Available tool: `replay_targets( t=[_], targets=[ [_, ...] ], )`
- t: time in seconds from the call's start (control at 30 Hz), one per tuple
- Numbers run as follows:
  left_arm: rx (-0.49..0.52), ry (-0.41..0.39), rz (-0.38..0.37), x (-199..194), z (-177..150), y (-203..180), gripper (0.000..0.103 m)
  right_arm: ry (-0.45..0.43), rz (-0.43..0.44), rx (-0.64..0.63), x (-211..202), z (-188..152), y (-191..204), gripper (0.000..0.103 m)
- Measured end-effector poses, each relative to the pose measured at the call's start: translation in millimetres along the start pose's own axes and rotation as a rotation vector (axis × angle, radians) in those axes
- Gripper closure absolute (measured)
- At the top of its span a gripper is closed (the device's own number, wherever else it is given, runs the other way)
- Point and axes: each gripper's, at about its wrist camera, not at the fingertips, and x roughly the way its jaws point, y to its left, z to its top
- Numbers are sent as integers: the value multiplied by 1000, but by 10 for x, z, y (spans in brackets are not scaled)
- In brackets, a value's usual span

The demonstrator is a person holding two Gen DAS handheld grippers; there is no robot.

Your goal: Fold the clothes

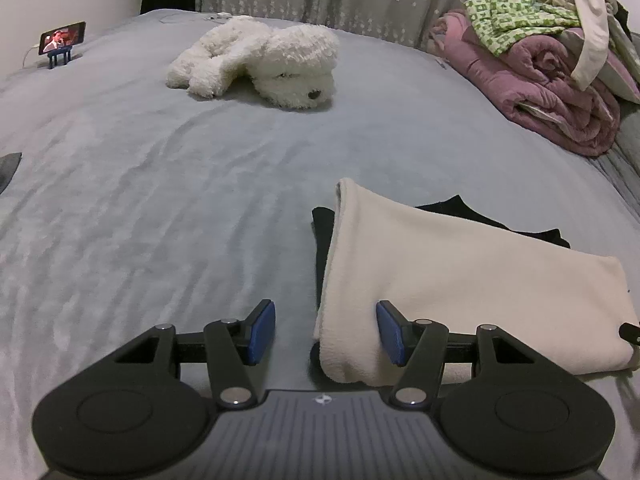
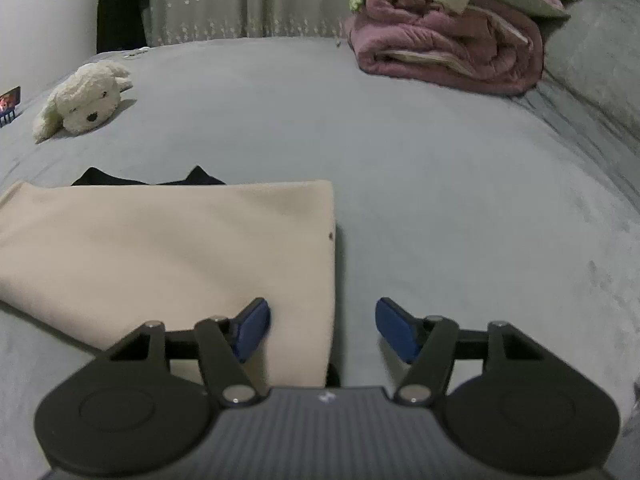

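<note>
L gripper [image 1: 326, 330] sits nearest the lens in the left wrist view, blue pads [image 1: 262, 332] apart w/ nothing pinched. The near-left corner of the folded cream garment [image 1: 460, 280] droops between the jaws, against the right-hand pad but not squeezed. Left of the gripper: bare grey bed [image 1: 160, 220]. Far ahead-left, a phone on a small blue stand [image 1: 62, 42], screen lit. Ahead, a white plush dog [image 1: 264, 64] lies on its side. Just right of centre the cream garment stretches away to the right, on top of a black garment [image 1: 322, 236] whose edges peek out at its left and far sides. Far ahead-right: a rolled mauve blanket [image 1: 552, 92] w/ a green-check cloth [image 1: 516, 16] and other clothes heaped on it.

R gripper [image 2: 322, 330] in the right wrist view: pads also apart, gripping nothing. Its left-hand pad [image 2: 252, 330] hovers over the cream garment [image 2: 168, 252], whose right edge runs down between the jaws; right-hand pad is over bare bed [image 2: 460, 200]. Black garment [image 2: 200, 176] shows past the cream one's far edge. Far ahead-left, the plush dog [image 2: 84, 100]; ahead-right, the mauve blanket [image 2: 448, 44].
</note>
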Motion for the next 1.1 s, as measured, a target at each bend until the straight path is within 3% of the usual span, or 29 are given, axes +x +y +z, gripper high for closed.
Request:
replay_targets(
  t=[0.13, 0.2, 0.27, 0.37, 0.5, 0.57, 0.67, 0.73, 1.1],
  targets=[
    [-12, -13, 2, -47, 36, 35, 46, -37, 12, 18, -109, 36, -8, 56],
    [22, -65, 32, -133, 51, 3, 47, -47, 17, 24, -164, 52, -7, 68],
    [61, -123, 65, -225, 66, -35, 47, -50, 38, 26, -204, 58, 10, 74],
    [83, -190, 28, -349, 69, -90, 47, -54, 69, 15, -246, 53, 84, 76],
    [165, -210, -37, -360, -43, -283, 47, -46, 124, -6, -260, 24, 234, 76],
    [224, -202, -54, -326, -114, -394, 47, -29, 132, -43, -234, -7, 329, 76],
    [286, -139, -11, -170, -173, -490, 47, -8, 114, -86, -172, -39, 393, 76],
    [279, -101, 16, -67, -179, -462, 48, 1, 105, -84, -138, -36, 366, 76],
    [273, -54, 77, -55, -237, -484, 47, 6, 74, -13, -52, -5, 115, 74]
  ],
)
